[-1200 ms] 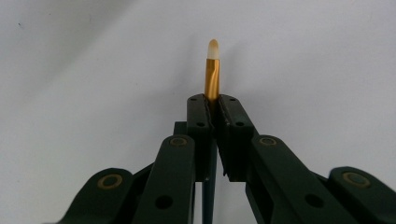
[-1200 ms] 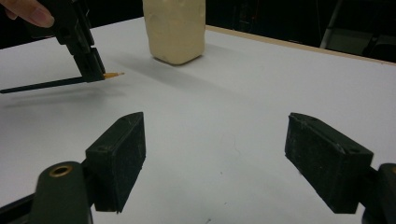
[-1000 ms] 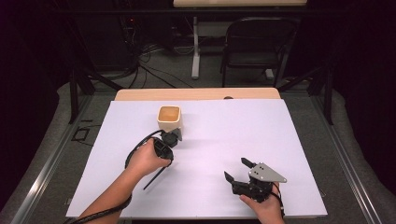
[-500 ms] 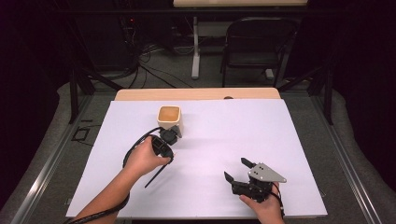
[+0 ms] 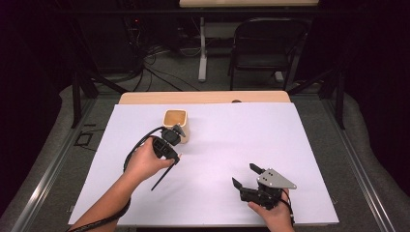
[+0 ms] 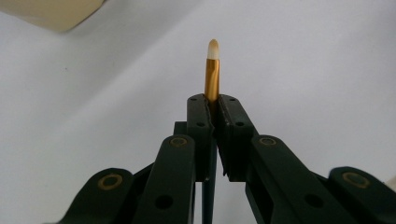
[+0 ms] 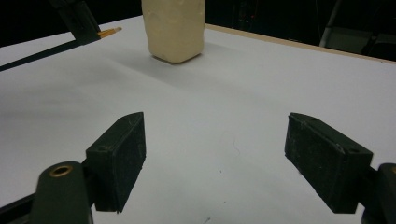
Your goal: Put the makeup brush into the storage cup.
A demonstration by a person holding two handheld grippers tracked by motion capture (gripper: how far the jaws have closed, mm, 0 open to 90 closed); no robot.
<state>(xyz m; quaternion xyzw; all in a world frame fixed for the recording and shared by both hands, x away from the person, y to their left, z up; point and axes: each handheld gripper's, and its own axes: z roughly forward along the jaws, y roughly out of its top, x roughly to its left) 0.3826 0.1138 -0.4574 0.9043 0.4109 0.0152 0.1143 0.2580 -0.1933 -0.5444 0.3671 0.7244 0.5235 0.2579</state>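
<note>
Left gripper (image 6: 213, 105) fingers clamped on brush (image 6: 212, 70), cup (image 5: 175, 123) at its 12 o'clock; right gripper (image 7: 215, 158) fingers apart.

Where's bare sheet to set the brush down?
Free: the white sheet right of the cup, and the stretch between both hands. Crowded: beside the cup, where the left hand-held gripper holds the brush. Right hand-held gripper takes the near-right corner.

1. Your brush (image 6: 212, 70) showed a glossy gold metal ferrule and a pale, soft-looking tip.
2. The cup (image 5: 175, 122) you worked beside looked matt cream.
3. Your table cover (image 5: 241, 140) was smooth, matt white.
4. Both grippers' jaws looked like matt black plastic.
</note>
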